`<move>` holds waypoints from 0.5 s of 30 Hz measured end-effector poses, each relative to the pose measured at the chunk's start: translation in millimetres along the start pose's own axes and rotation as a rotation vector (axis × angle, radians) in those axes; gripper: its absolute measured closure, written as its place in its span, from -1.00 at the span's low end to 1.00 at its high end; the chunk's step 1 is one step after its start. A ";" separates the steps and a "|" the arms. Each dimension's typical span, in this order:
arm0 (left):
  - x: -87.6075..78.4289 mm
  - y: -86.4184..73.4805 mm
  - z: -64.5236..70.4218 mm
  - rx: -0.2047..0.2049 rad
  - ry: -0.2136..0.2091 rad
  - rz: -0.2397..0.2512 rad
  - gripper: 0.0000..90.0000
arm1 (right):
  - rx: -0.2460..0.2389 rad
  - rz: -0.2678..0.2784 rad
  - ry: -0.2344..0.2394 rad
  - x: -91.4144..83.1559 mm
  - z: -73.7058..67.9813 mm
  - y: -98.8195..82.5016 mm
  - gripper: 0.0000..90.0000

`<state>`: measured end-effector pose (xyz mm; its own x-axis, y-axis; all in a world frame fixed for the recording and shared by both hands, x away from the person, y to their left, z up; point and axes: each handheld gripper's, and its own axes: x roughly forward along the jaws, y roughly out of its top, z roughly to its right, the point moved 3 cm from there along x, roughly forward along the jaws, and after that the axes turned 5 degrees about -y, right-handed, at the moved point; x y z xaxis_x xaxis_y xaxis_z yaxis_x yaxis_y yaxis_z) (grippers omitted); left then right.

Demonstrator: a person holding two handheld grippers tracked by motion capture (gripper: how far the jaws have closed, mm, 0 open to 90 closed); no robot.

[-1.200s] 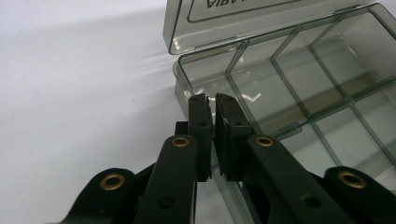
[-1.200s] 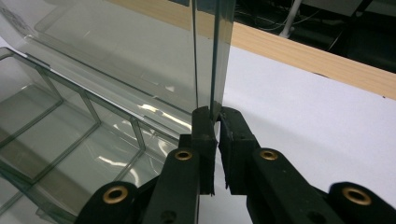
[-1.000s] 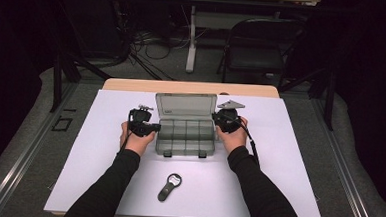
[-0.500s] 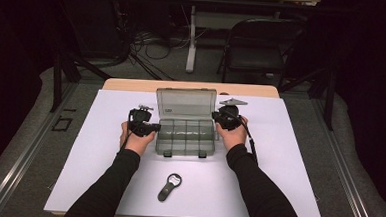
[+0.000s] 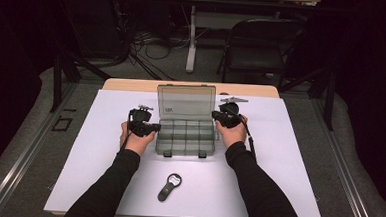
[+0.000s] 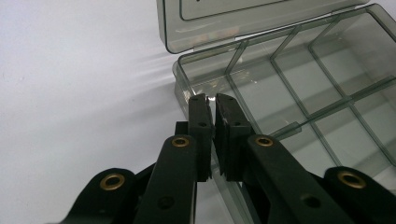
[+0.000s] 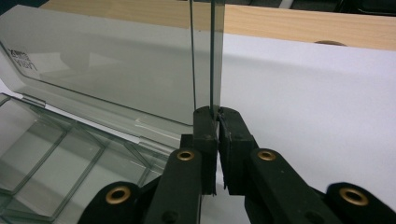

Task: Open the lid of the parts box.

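Note:
A smoky clear compartment box [image 5: 185, 136] lies mid-table with its lid [image 5: 186, 103] standing open at the far side. My left gripper [image 5: 152, 129] is at the box's left side, shut on the left wall [image 6: 184, 77]; the thin wall runs between the jaws of the left gripper [image 6: 212, 100]. My right gripper [image 5: 216, 117] is at the box's right rear corner. In the right gripper view the right gripper [image 7: 218, 114] is shut on the side edge of the upright lid [image 7: 116, 70]. The compartments [image 6: 299, 79] hold nothing.
A small black hand-held device with a round white face [image 5: 168, 186] lies near the front edge between the forearms. A white sheet [image 5: 289, 143] covers the table, with a wooden strip [image 5: 132, 85] at the back. A folding chair [image 5: 256, 52] and cables stand beyond.
The right gripper has edged slightly toward the far side with the lid's edge in it. The left hand and the box base have stayed put.

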<state>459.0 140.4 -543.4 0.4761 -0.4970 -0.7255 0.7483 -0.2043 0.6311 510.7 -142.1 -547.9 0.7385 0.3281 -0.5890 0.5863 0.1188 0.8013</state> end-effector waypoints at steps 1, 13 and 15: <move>0.2 -0.1 0.0 0.000 0.001 0.003 0.90 | -0.001 0.000 0.000 0.4 0.2 0.2 0.92; 0.1 -0.5 -0.1 0.001 -0.001 0.006 0.90 | 0.033 -0.019 -0.003 4.2 1.2 1.4 0.92; 0.1 -0.4 -0.4 0.001 -0.004 0.007 0.90 | 0.041 -0.026 -0.004 4.6 1.0 1.8 0.92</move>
<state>458.9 140.9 -543.8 0.4793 -0.5017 -0.7201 0.7448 -0.2014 0.6361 515.5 -141.2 -549.2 0.7239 0.3221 -0.6101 0.6184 0.0890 0.7808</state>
